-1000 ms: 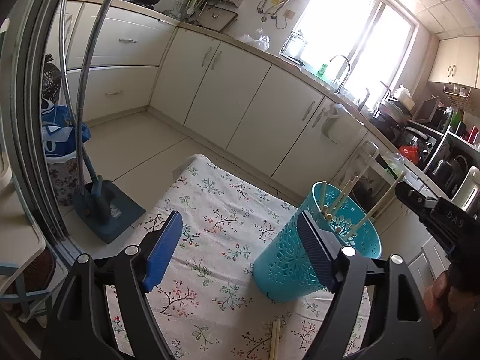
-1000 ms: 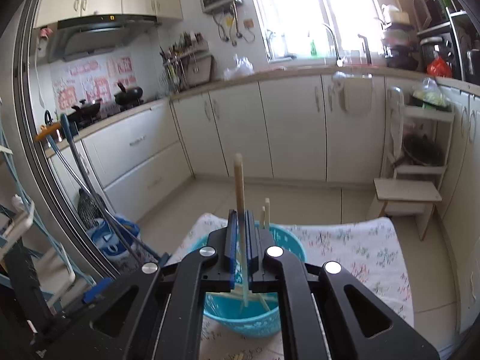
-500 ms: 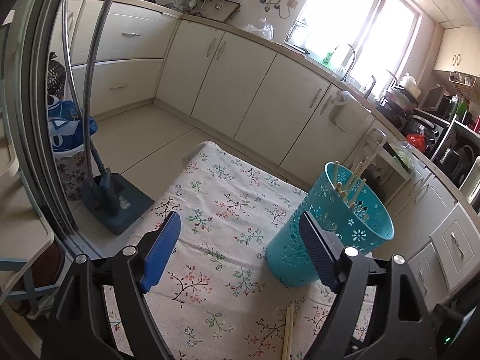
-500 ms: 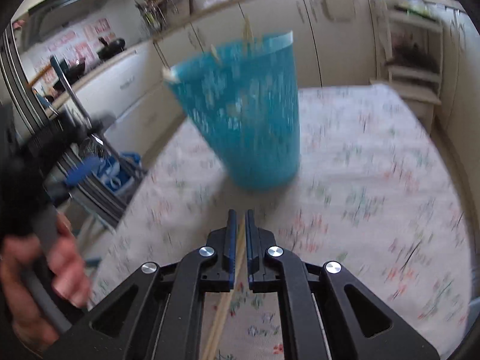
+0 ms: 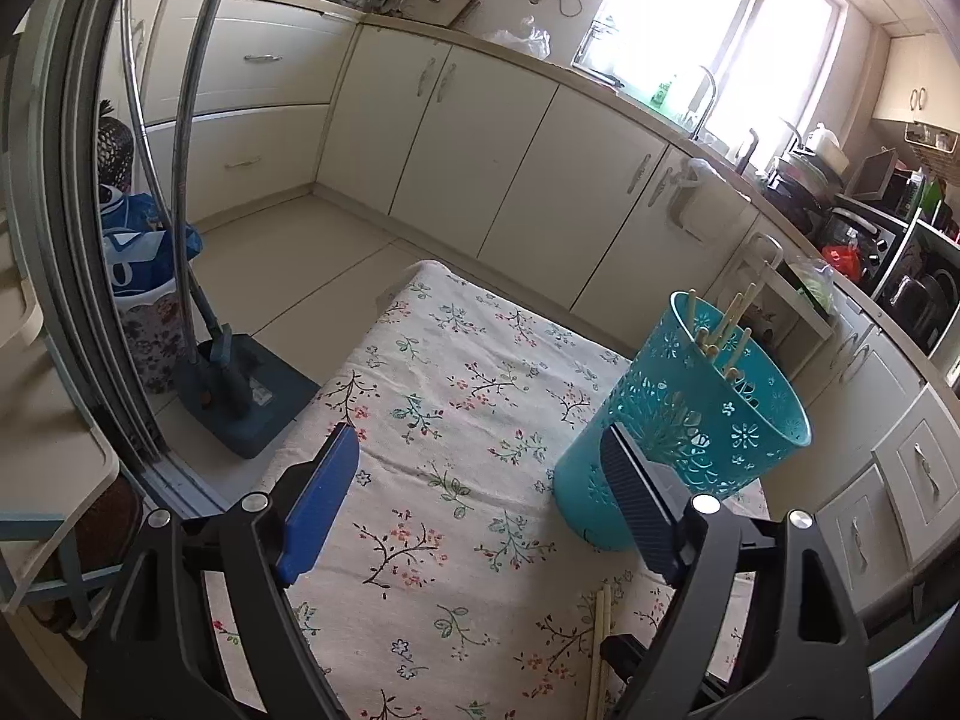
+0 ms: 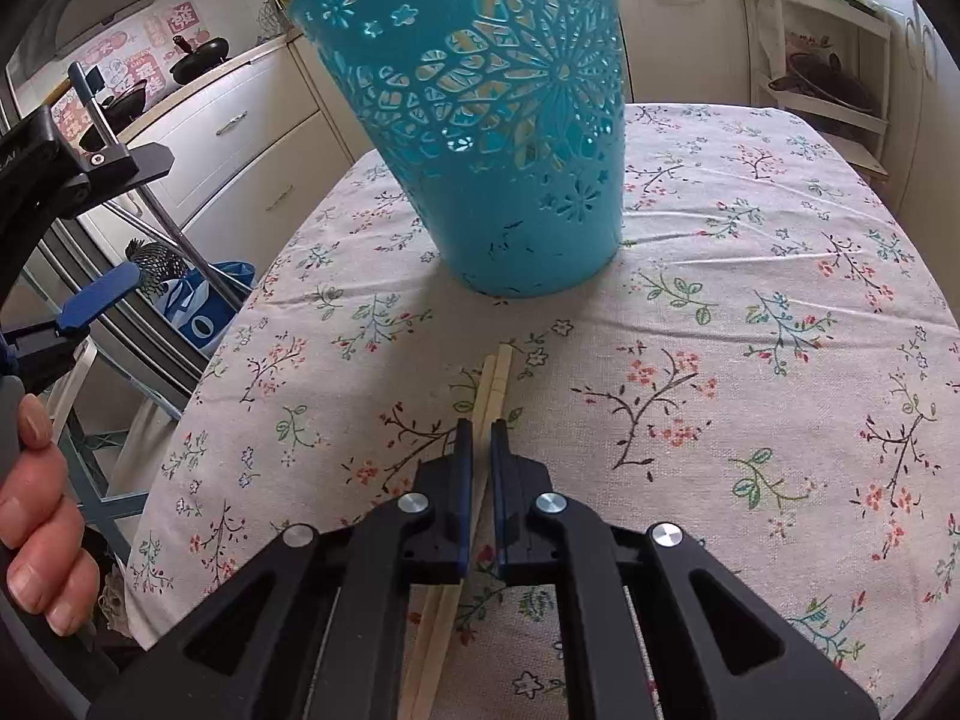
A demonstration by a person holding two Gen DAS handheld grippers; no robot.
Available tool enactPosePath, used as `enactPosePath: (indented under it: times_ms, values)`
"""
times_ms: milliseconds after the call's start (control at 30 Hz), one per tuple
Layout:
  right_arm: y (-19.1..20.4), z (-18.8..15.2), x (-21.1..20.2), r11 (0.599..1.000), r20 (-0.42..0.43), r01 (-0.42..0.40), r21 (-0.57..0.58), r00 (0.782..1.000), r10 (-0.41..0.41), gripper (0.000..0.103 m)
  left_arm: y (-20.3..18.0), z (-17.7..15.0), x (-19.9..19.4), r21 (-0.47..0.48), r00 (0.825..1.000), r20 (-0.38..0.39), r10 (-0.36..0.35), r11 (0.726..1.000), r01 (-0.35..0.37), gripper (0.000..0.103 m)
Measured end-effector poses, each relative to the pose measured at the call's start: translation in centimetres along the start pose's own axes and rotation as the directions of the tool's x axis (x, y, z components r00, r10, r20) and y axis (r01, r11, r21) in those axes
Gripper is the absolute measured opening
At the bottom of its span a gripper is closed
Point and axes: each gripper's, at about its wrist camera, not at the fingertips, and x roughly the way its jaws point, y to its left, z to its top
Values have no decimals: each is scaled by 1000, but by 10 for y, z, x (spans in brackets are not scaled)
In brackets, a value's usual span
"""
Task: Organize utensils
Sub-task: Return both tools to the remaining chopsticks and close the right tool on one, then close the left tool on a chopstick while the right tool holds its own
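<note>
Tablecloth (image 6: 750, 300), floral, bears teal basket (image 6: 492, 138); left hand-held gripper (image 5: 474, 498) released, right hand-held gripper (image 6: 478, 438) seemingly clenched over chopsticks (image 6: 495, 378).

My left wrist view looks forward and down between its two fingers from above the near edge of the flowered tablecloth (image 5: 468, 396), facing the cabinets and window, with the teal basket (image 5: 690, 420) a little way off to the right. My right wrist view sits lower and much closer, tilted down at the cloth with the basket looming ahead. Both share the cloth, the basket and the pair of chopsticks (image 6: 495, 384) lying before it.
</note>
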Motion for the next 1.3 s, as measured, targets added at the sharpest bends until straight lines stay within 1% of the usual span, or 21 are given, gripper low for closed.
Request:
enactPosePath:
  times_ms: [67,333,400,433,467,500,567,667,733,800,867,967,1000,1033,1067,1100,1167,1200,1233,1267,1300]
  values:
    - [-3,-1,-1,1000,-3,4,3,1000,-4,7,-1,0,1,3,1000,-4,-3,1000,3,79]
    - [10,-3,-6,988,-38,91,-125,995,-97,7,-9,-5,6,44,1000,-30,-2,999,4,79]
    - [7,-5,-11,985,-42,107,-139,993,-114,7,-13,-9,9,70,999,-55,-1,998,5,79]
    - [4,-7,-14,984,-42,113,-140,992,-120,7,-17,-12,13,89,997,-81,-9,996,16,79]
    - [-2,-10,-18,984,-40,115,-133,992,-121,7,-22,-16,18,118,993,-116,-15,993,29,79]
    - [-9,-12,-22,986,-37,116,-123,992,-121,7,-32,-23,26,173,986,-167,-7,984,36,79]
    - [-23,-17,-31,988,-30,122,-93,992,-125,7,-52,-40,38,273,969,-248,8,960,62,79]
    - [-42,-20,-40,991,-18,128,-39,992,-129,7,-75,-64,47,374,947,-320,24,922,103,77]
    - [-50,-22,-43,992,-12,122,-10,992,-123,7,-81,-76,53,393,932,-360,35,912,117,73]
    - [-56,-23,-45,994,-7,107,10,994,-107,7,-83,-86,61,394,912,-408,48,910,129,67]
    - [-57,-23,-46,995,-5,100,16,995,-100,7,-85,-93,65,412,902,-425,74,903,120,64]
    - [-59,-22,-46,996,-3,89,29,996,-89,7,-85,-98,69,423,896,-436,87,898,119,62]
    - [-59,-22,-46,996,-4,83,34,997,-83,9,-86,-98,69,430,895,-436,93,895,117,61]
    - [-60,-22,-45,996,-6,81,40,997,-80,13,-87,-100,69,442,897,-431,99,889,114,61]
    - [-59,-22,-44,996,-3,78,40,997,-78,14,-89,-102,69,454,898,-428,102,883,116,61]
    - [-58,-21,-42,996,-2,78,38,997,-78,16,-92,-105,69,468,900,-423,106,876,117,58]
    - [-54,-20,-40,996,1,86,20,996,-86,16,-96,-109,68,498,905,-412,106,858,126,47]
    - [-53,-20,-39,996,3,93,8,996,-94,16,-99,-110,68,515,907,-407,106,847,132,35]
    - [-51,-20,-39,995,3,100,-5,995,-100,16,-100,-111,67,528,909,-407,92,835,152,20]
    - [-51,-20,-39,995,3,103,-14,995,-103,16,-101,-111,67,531,907,-413,79,830,169,15]
    - [-50,-20,-39,994,3,106,-22,994,-106,10,-101,-111,67,529,902,-429,55,824,202,7]
